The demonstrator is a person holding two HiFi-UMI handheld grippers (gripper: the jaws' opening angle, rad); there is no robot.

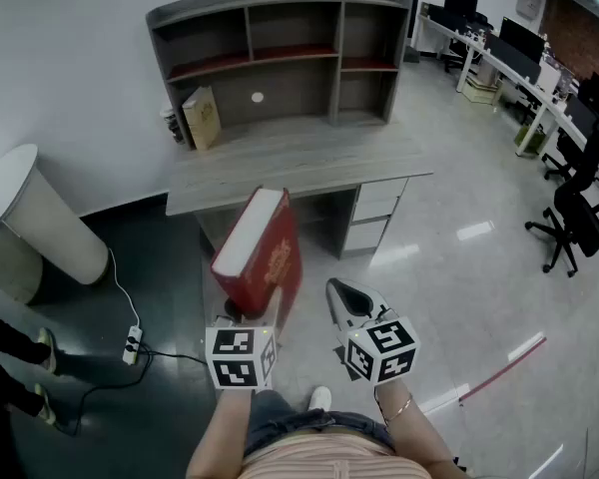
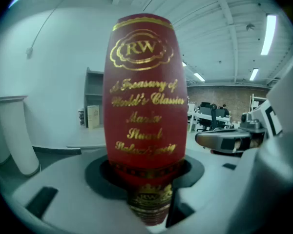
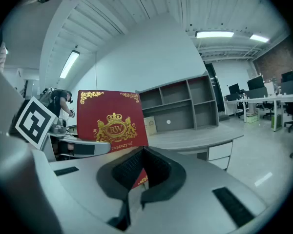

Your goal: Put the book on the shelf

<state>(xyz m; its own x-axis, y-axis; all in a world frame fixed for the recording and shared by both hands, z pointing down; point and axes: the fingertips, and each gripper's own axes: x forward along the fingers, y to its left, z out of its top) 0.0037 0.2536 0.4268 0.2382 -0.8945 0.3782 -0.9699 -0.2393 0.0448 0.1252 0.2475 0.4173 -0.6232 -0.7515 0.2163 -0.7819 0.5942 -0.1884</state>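
Note:
A thick red book (image 1: 260,252) with gold lettering stands upright in the air, in front of the desk (image 1: 299,158). My left gripper (image 1: 254,313) is shut on its lower end, and the spine (image 2: 144,96) fills the left gripper view between the jaws of that gripper (image 2: 149,199). My right gripper (image 1: 341,292) hangs just right of the book, shut with nothing in it. In the right gripper view the book's cover (image 3: 112,123) shows behind my right gripper (image 3: 141,156). The grey shelf unit (image 1: 280,58) stands on the desk against the wall.
A tan book (image 1: 202,118) leans in the shelf's lower left bay. A white cylinder (image 1: 30,218) stands at the left, with a power strip (image 1: 132,343) and cable on the dark floor. Office chairs (image 1: 574,218) and desks fill the right side. A person's legs (image 1: 10,347) show at the left edge.

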